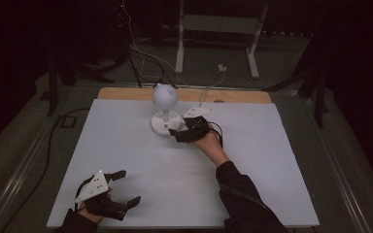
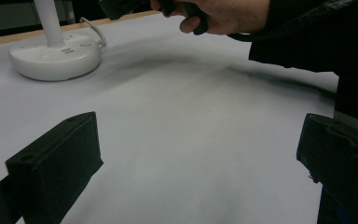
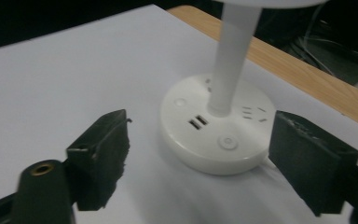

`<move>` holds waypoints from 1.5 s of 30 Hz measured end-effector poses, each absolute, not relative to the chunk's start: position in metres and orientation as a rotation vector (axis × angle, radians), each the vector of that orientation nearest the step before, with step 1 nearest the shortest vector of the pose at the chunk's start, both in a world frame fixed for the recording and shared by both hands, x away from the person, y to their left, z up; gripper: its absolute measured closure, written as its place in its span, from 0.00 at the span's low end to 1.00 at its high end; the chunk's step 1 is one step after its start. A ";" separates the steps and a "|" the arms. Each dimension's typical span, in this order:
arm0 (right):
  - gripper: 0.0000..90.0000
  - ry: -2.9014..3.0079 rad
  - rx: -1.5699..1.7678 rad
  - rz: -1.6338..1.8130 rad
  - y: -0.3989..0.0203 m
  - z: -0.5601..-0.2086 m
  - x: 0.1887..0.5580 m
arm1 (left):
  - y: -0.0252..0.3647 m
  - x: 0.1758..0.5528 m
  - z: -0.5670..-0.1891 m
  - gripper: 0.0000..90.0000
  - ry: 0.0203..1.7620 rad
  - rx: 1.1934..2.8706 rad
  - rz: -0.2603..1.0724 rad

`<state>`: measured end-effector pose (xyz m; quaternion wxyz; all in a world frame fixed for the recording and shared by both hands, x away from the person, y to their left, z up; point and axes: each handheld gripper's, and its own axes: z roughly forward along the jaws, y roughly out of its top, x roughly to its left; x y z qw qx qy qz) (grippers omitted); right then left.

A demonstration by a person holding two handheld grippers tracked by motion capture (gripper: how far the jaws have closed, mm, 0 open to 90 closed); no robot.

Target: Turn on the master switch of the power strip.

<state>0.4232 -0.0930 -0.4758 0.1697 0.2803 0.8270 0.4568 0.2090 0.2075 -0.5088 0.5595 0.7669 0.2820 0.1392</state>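
Note:
A white desk lamp (image 1: 164, 97) with a round head stands on a round base (image 1: 165, 124) at the back middle of the white table sheet (image 1: 184, 179). The base (image 3: 228, 142) carries sockets, two USB ports and a round button, and a white stem (image 3: 233, 56) rises from it. My right gripper (image 1: 176, 135) is just right of the base. In the right gripper view its jaws (image 3: 198, 140) stand wide apart with the base just beyond them, untouched. My left gripper (image 1: 129, 187) rests open near the front left edge, nothing between its jaws (image 2: 200, 140).
A wooden table edge (image 1: 126, 93) shows behind the white sheet. A white cable (image 1: 205, 97) runs from the lamp off the back. The lamp base (image 2: 51, 58) and the person's right hand (image 2: 223, 14) appear far off in the left gripper view. Floor cables and stand legs lie beyond the table.

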 end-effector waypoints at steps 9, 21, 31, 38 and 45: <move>0.47 2.287 0.863 1.242 -0.089 -0.485 0.430 | 0.208 0.209 -0.509 0.00 0.665 1.802 0.321; 0.87 2.262 0.902 1.190 -0.082 -0.499 0.444 | 0.208 0.209 -0.509 0.00 0.661 1.802 0.320; 1.00 2.252 0.914 1.152 -0.073 -0.502 0.452 | 0.208 0.209 -0.509 0.00 0.661 1.795 0.316; 1.00 2.283 0.939 1.118 -0.070 -0.509 0.456 | 0.208 0.209 -0.509 0.00 0.660 1.797 0.314; 1.00 2.284 0.937 1.106 -0.066 -0.515 0.458 | 0.208 0.209 -0.509 0.00 0.661 1.796 0.314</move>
